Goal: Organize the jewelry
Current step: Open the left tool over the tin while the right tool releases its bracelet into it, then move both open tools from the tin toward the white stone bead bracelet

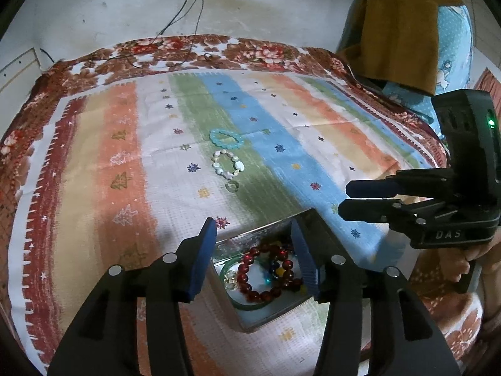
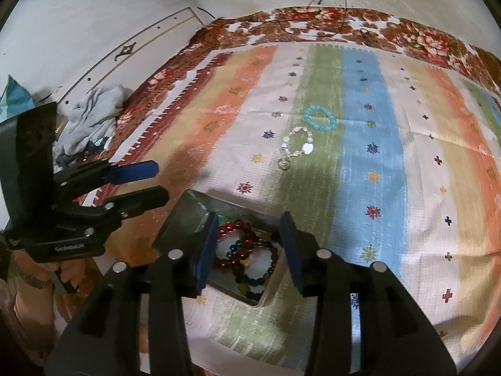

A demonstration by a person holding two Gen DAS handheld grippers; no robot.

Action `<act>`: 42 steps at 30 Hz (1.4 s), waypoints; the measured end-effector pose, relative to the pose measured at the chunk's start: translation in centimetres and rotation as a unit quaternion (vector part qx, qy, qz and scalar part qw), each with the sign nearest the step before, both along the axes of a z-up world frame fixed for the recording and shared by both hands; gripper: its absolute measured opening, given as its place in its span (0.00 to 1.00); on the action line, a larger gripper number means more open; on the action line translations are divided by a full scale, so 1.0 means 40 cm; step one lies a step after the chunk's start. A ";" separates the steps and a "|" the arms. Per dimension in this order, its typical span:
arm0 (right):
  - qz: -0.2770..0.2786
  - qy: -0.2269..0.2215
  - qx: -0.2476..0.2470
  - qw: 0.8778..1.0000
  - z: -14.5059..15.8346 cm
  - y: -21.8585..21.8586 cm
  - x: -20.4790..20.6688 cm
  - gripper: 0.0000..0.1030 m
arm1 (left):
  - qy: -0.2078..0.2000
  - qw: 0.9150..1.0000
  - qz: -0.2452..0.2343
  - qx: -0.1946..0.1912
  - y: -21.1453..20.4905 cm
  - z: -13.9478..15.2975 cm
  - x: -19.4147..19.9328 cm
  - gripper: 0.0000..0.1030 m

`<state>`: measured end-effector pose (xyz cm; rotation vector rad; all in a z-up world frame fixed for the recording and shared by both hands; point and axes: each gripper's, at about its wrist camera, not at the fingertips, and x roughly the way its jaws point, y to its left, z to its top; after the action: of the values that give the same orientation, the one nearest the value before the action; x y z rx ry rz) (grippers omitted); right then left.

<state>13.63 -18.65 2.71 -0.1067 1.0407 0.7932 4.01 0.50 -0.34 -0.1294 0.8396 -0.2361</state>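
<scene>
A metal tin (image 1: 269, 321) (image 2: 238, 291) lies open on the striped cloth and holds red bead bracelets (image 1: 266, 274) (image 2: 238, 250), a green bangle and coloured beads. My left gripper (image 1: 255, 258) (image 2: 147, 185) hovers open and empty over the tin. My right gripper (image 2: 247, 252) (image 1: 343, 199) is open and empty above it too. Farther back on the cloth lie a turquoise bead bracelet (image 1: 226, 138) (image 2: 320, 118), a white shell bracelet (image 1: 227, 165) (image 2: 299, 146) and a small ring (image 1: 232, 185) (image 2: 284, 164).
The striped cloth (image 1: 125, 172) (image 2: 391, 172) covers a floral blanket (image 1: 219, 48) on a bed. Black cables (image 1: 188, 9) hang from a wall socket. Pillows with a brown cloth (image 1: 404, 28) lie at the right. Grey clothes (image 2: 90, 109) lie at the left bed edge.
</scene>
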 end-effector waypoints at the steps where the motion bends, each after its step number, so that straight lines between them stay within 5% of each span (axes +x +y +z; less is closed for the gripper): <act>1: -0.003 0.001 0.000 1.000 -0.001 -0.001 0.003 0.42 | 0.000 1.000 0.001 0.001 0.000 0.000 0.000 0.51; 8: -0.017 0.007 -0.002 1.000 -0.008 -0.005 0.025 0.49 | 0.001 1.000 0.002 0.015 -0.007 -0.006 0.009 0.59; 23: -0.068 0.032 -0.006 0.997 -0.030 -0.016 0.113 0.53 | 0.015 0.999 0.004 0.029 0.002 -0.024 0.066 0.61; 42: -0.078 0.010 -0.035 0.996 -0.042 0.010 0.162 0.65 | 0.041 0.998 0.002 0.055 0.014 -0.058 0.149 0.66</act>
<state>20.09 -18.24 1.04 -0.0758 1.0829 0.6184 9.98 1.05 -2.66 -0.0383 0.9324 -0.1821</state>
